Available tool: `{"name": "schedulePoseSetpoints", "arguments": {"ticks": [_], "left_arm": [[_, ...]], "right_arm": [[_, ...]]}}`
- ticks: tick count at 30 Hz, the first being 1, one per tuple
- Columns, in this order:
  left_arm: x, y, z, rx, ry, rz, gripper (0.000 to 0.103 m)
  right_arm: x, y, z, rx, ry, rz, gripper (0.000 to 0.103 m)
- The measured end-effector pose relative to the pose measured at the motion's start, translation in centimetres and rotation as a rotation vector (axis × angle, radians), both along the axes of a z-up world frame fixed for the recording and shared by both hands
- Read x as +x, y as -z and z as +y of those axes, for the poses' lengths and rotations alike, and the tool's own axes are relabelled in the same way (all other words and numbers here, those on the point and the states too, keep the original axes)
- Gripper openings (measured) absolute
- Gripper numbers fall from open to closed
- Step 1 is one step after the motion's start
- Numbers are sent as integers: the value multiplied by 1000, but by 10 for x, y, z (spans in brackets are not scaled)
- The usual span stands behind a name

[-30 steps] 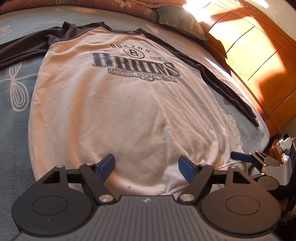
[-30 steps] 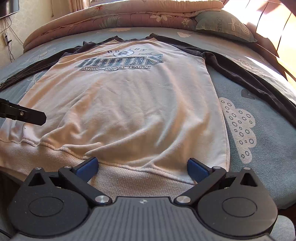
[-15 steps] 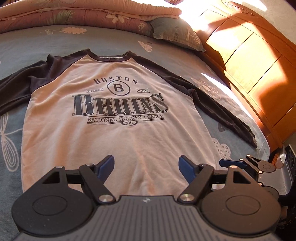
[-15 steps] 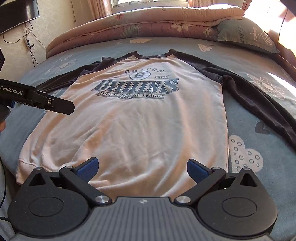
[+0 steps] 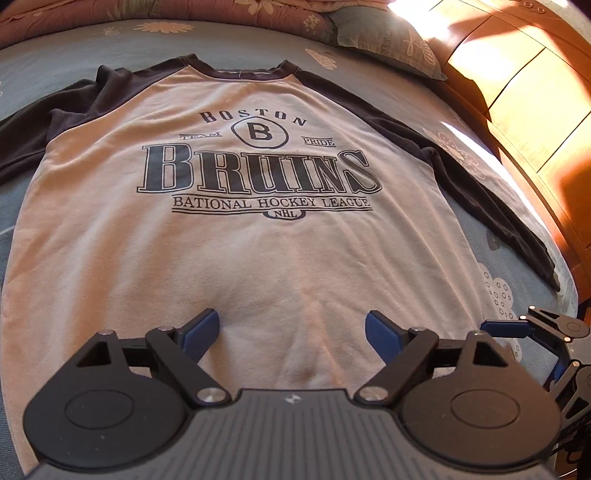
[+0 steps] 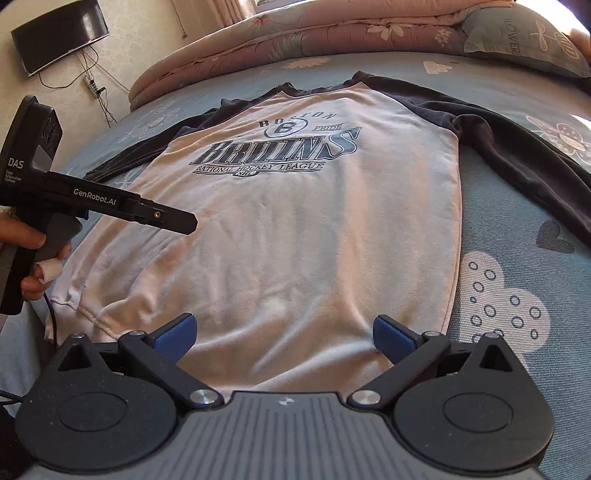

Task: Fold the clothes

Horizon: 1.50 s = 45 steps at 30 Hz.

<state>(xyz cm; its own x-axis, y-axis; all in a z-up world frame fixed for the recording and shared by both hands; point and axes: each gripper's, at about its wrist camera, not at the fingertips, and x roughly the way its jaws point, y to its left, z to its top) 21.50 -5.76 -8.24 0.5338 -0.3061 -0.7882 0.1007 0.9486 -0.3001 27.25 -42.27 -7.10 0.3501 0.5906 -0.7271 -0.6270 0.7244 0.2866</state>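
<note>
Shirt: I see it flat, print up, sleeves spread on the bed.
Left gripper: spread, empty.
Right gripper: spread, empty.
Risk: I pinch one layer only, so the hem bunches.

A sweatshirt lies flat on the bed, pillow behind.

Your left wrist camera sits low above the hem end of the sweatshirt, looking up its length toward the pillow and the wooden headboard at right, with the left gripper framing the bottom. Your right wrist camera looks from the same end, angled toward the wall-mounted screen. Both views share the sweatshirt, the bedsheet and the pillow; each catches the other gripper at its edge, the right gripper at the left view's right.
</note>
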Motion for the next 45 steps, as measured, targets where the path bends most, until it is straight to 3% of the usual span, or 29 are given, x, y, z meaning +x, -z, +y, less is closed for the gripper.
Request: {"name": "schedulePoseSetpoints", "arguments": {"ticks": [5,13,20,24,29,35,41,43,45], "left_arm": [[6,1,-6,13,-27,-8,95],[12,-11,-15,19,-38,-5,95],[22,-9,-40,-18,32,-9,95],[26,-2,-45,-3,40,-3,95],[28,0,-47,6,43,-13,95],[30,2,-51,26,48,-24,95],[32,2,-56,55,56,-22,95],[32,2,-56,54,54,-20,95],[33,3,-56,55,56,-23,95]], "right_arm": [[18,-2,-9,33,-30,61,103],[47,-15,-34,81,-41,117,103],[128,-67,-129,118,51,25,103],[198,-81,-199,168,117,68,103],[248,-48,-230,236,134,188,103],[303,-5,-262,316,144,331,95],[305,2,-259,365,101,385,95],[305,4,-258,381,86,401,103],[304,6,-256,396,70,417,103]]}}
